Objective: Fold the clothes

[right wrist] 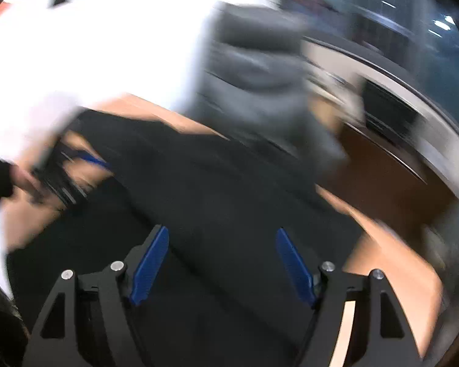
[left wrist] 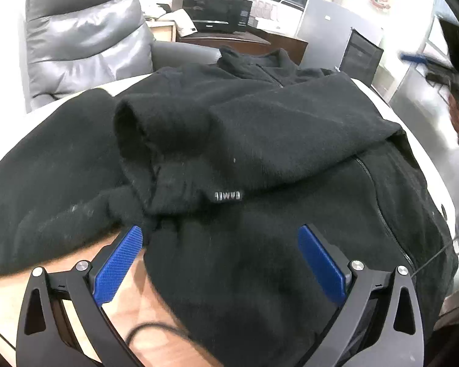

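A black fleece jacket point(left wrist: 260, 140) lies on a light wooden table point(left wrist: 131, 299), its collar and zip at the far end. One sleeve is folded across its body, with the cuff and a small label facing me. My left gripper point(left wrist: 219, 229) hovers open over the jacket's near hem, nothing between its blue pads. In the blurred right wrist view, my right gripper point(right wrist: 221, 230) is open above the jacket point(right wrist: 229, 202) and holds nothing. The left gripper point(right wrist: 64, 171) shows there at the jacket's left edge. The right gripper point(left wrist: 437, 70) is a blur at the far right.
A grey leather armchair point(left wrist: 85, 39) stands just behind the table on the left. Behind it is a dark wooden desk point(left wrist: 260, 41) with a black box on it. A thin black cable point(left wrist: 149, 327) lies on the table near the left gripper.
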